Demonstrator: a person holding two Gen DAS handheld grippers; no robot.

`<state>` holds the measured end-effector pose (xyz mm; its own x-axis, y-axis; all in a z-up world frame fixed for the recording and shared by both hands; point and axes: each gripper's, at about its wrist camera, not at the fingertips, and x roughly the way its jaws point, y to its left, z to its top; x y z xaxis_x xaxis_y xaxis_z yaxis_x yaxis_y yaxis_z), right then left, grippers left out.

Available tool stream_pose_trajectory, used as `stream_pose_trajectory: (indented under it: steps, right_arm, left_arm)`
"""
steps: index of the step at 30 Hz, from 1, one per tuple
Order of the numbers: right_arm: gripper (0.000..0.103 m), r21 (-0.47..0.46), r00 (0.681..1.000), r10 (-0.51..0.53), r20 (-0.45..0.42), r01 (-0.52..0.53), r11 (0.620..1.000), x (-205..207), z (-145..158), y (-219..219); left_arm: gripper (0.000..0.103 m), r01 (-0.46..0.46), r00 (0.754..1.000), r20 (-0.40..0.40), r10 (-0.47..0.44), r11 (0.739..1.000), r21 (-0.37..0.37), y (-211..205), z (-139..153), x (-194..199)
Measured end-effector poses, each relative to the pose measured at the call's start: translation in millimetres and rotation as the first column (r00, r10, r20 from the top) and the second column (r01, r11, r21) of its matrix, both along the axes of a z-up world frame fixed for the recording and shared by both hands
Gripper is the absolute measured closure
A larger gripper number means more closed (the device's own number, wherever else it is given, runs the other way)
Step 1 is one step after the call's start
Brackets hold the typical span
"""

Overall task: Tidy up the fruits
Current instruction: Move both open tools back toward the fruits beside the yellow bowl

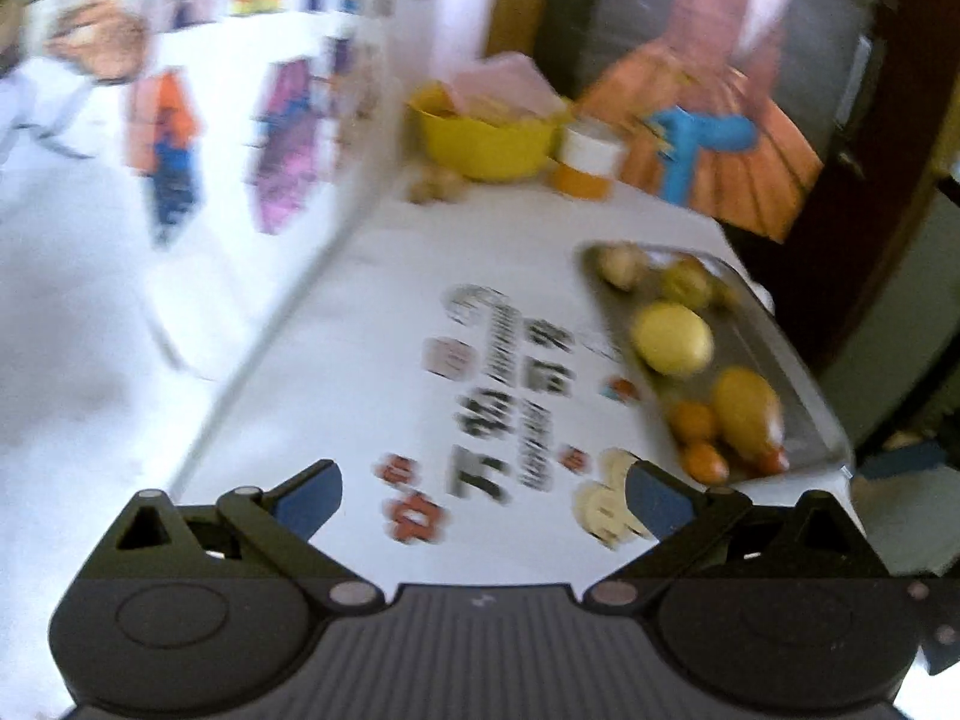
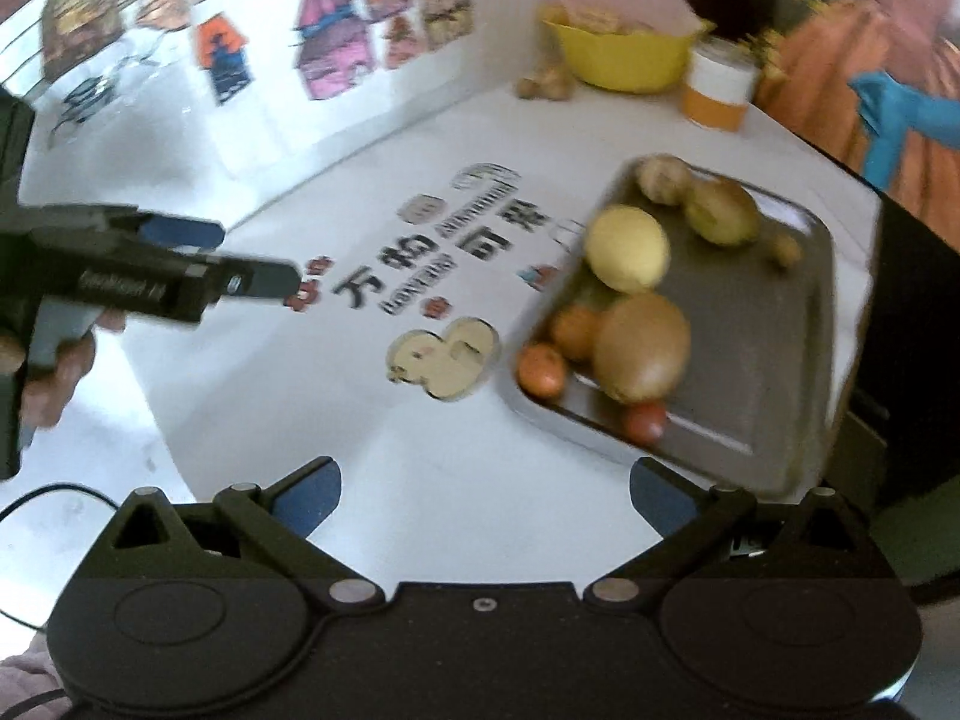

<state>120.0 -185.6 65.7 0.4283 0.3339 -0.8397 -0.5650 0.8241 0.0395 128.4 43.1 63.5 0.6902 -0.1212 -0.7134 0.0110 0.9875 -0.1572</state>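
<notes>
Both grippers, right gripper and left gripper, hover empty with fingers spread, apparently ready to pick. At two o'clock, the fruits cluster along the metal tray's left side. Farther, at one o'clock, a yellow bowl possibly awaits sorting.

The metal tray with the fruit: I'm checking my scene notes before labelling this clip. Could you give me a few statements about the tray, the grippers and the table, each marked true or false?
1. The metal tray holds several fruits. True.
2. The right gripper is shut on the yellow round fruit. False: it is open and empty, with the fruit lying in the tray.
3. The left gripper is open. True.
4. The yellow bowl sits inside the tray. False: it stands apart, at the far end of the table.
5. The white-lidded orange jar stands beside the yellow bowl. True.
</notes>
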Motion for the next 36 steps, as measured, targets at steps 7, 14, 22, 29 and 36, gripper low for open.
stream_pose_trajectory:
  steps: [7,14,22,29,36]
  right_arm:
    - [0.001,0.013,0.998,0.03,0.063,-0.031,0.999,45,43,21]
    - [0.001,0.09,0.982,-0.056,0.179,0.04,0.995,129,112,36]
    - [0.001,0.227,0.982,-0.143,0.119,0.114,0.967,243,80,56]
    - [0.005,0.356,0.977,-0.213,-0.006,0.201,0.913,333,2,67]
    - [0.011,0.489,0.968,-0.233,-0.097,0.251,0.835,386,-47,76]
  left_arm:
    - [0.001,-0.105,0.994,0.007,0.105,0.993,-0.054,26,10,24]
    - [0.001,-0.117,0.988,0.095,0.12,0.993,-0.033,15,30,72]
    - [0.001,-0.222,0.954,0.235,0.187,0.966,0.134,-3,7,171]
    - [0.001,-0.136,0.968,0.241,0.078,0.962,0.238,-14,-34,244]
    - [0.002,-0.046,0.975,0.217,-0.035,0.933,0.356,-31,-61,290]
